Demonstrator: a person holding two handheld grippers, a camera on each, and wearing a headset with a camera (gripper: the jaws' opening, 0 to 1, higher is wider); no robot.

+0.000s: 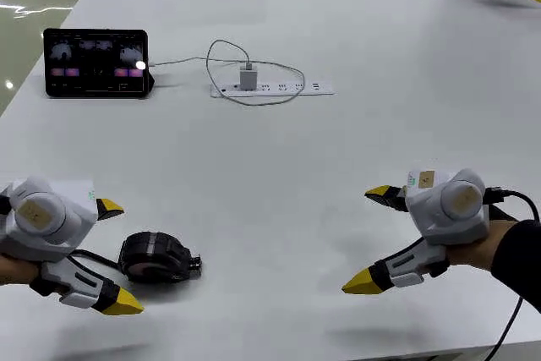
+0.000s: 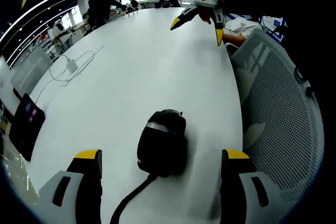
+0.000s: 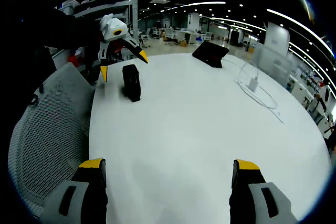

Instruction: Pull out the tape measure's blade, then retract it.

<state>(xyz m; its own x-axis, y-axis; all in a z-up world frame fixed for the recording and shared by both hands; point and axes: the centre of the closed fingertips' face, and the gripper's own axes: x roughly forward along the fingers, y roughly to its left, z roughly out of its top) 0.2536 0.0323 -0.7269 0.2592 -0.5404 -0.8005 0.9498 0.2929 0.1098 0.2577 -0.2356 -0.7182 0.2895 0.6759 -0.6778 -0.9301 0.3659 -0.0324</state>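
Flanking tape measure (image 1: 156,257), left claw (image 1: 118,254), tablet (image 1: 95,62), power strip (image 1: 270,88) beyond

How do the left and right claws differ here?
The left claw has the tape measure lying just ahead of its jaws; the right claw faces bare table, apart from it. In the head view the left claw points right, the right claw left. Both are open, holding nothing.
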